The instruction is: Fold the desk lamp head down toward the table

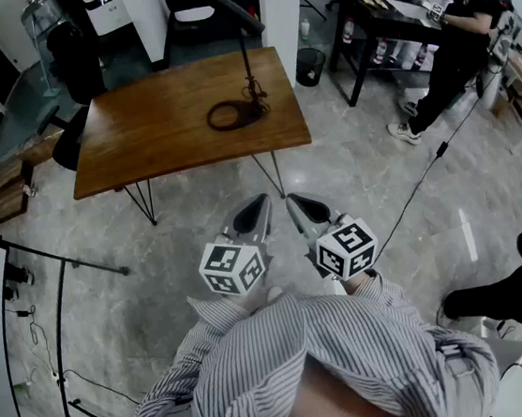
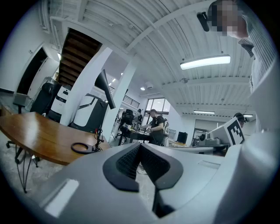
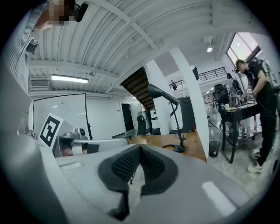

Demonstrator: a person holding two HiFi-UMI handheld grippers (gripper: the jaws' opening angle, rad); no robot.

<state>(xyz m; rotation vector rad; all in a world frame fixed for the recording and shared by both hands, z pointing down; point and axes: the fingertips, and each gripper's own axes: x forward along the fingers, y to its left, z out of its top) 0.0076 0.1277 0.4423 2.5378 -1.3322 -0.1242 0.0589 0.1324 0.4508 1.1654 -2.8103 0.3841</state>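
Left gripper (image 1: 251,215) and right gripper (image 1: 304,209) clenched empty; desk lamp (image 1: 244,58) stands well ahead on table (image 1: 140,142), neither nearer.

Wooden table (image 1: 153,136), thin dark hairpin legs, stands on grey tiled floor (image 1: 197,222). Only a desk lamp (image 1: 247,68) on it, ring base (image 1: 211,116) right of table's centre.
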